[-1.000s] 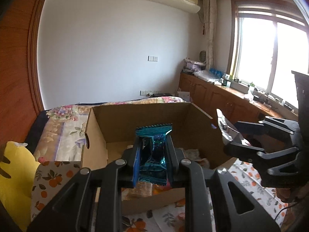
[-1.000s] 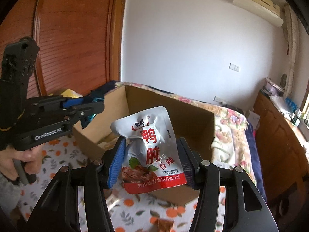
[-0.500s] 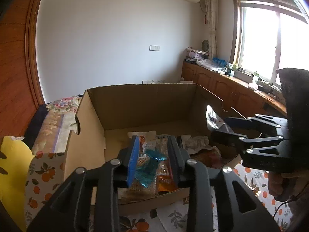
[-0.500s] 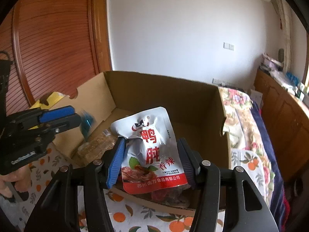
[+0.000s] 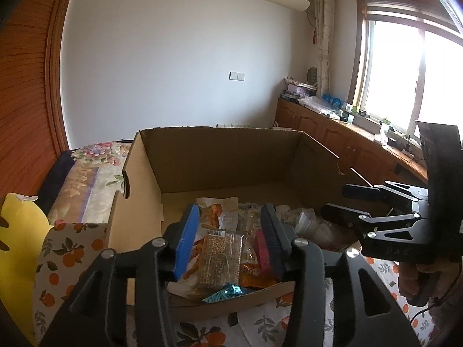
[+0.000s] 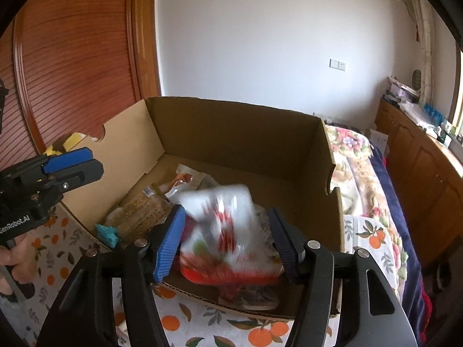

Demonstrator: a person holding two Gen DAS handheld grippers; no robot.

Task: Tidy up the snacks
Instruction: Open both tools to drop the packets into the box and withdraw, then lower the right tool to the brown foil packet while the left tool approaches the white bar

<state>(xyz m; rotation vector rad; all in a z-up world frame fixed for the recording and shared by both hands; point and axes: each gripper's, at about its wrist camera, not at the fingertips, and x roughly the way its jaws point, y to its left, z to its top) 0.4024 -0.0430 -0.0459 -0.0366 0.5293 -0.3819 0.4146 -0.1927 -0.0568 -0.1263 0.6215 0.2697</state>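
Blurred white-and-red snack pouch (image 6: pixel 222 231) seen lower centre, between wide-spread right gripper (image 6: pixel 228 243) fingers, judged dropping into open brown cardboard box (image 6: pixel 231 124). Left gripper (image 5: pixel 228 243) fingers spread, nothing held.

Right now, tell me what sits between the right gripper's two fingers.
In the right wrist view, the white-and-red snack pouch, motion-blurred, sits between the open right gripper's fingers above the cardboard box. Whether either finger touches it is unclear.
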